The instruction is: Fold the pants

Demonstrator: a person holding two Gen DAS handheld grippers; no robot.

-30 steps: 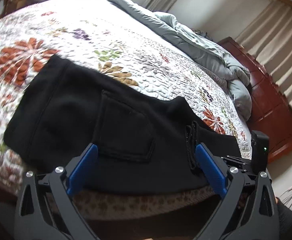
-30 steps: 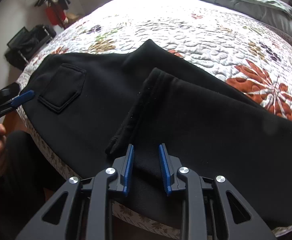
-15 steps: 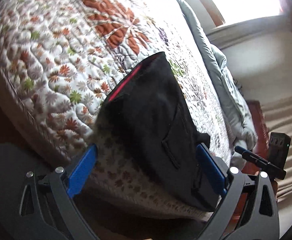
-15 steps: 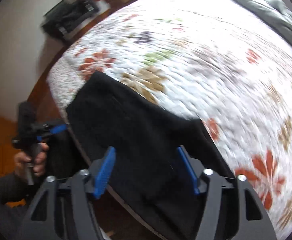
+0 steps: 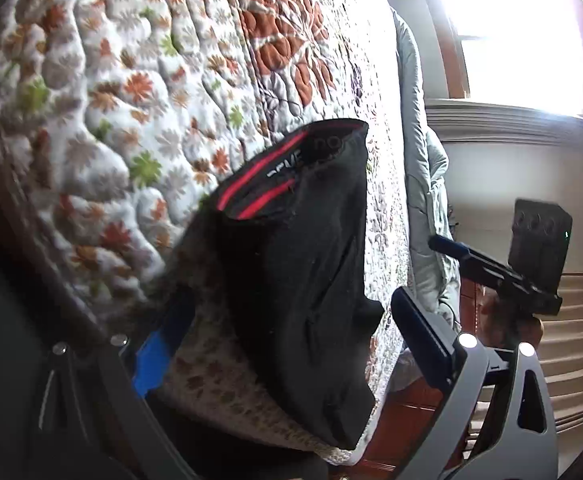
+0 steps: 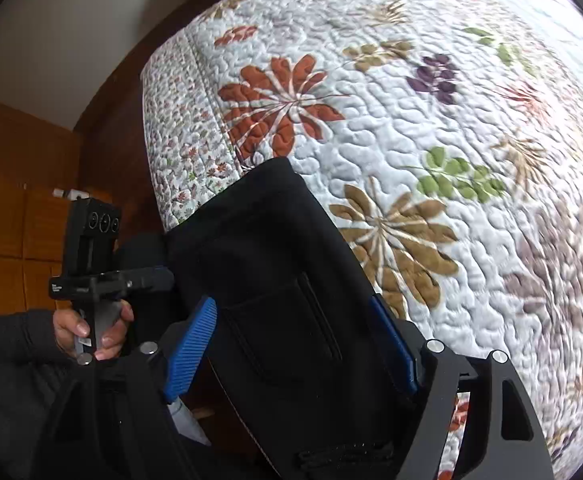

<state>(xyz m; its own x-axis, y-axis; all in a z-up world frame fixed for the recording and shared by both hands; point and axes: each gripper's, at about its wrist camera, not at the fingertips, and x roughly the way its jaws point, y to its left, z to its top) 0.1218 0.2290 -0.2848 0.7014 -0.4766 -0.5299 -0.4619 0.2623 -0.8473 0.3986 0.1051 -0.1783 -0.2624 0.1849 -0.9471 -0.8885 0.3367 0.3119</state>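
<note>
The black pants (image 5: 303, 280) lie folded at the near edge of the bed, hanging partly over its side, with the red-striped waistband (image 5: 287, 168) facing my left gripper. My left gripper (image 5: 291, 344) is open, its blue pads either side of the pants' waist end, gripping nothing. In the right wrist view the pants (image 6: 275, 280) show a back pocket seam. My right gripper (image 6: 295, 344) is open, its blue pads (image 6: 191, 348) straddling the cloth. The left gripper (image 6: 91, 276), held by a hand, shows at the left there. The right gripper (image 5: 531, 256) shows in the left wrist view.
A floral quilted bedspread (image 6: 431, 120) covers the bed (image 5: 131, 80). A grey duvet (image 5: 423, 200) is bunched along the far side. Wooden floor (image 6: 7, 208) and a dark wooden bed frame lie below the edge. A bright window (image 5: 519, 28) is beyond the bed.
Both grippers swung toward the waist end of the pants. The right gripper, nearly closed over a leg cuff a second ago, is now wide open. The left stayed open.
</note>
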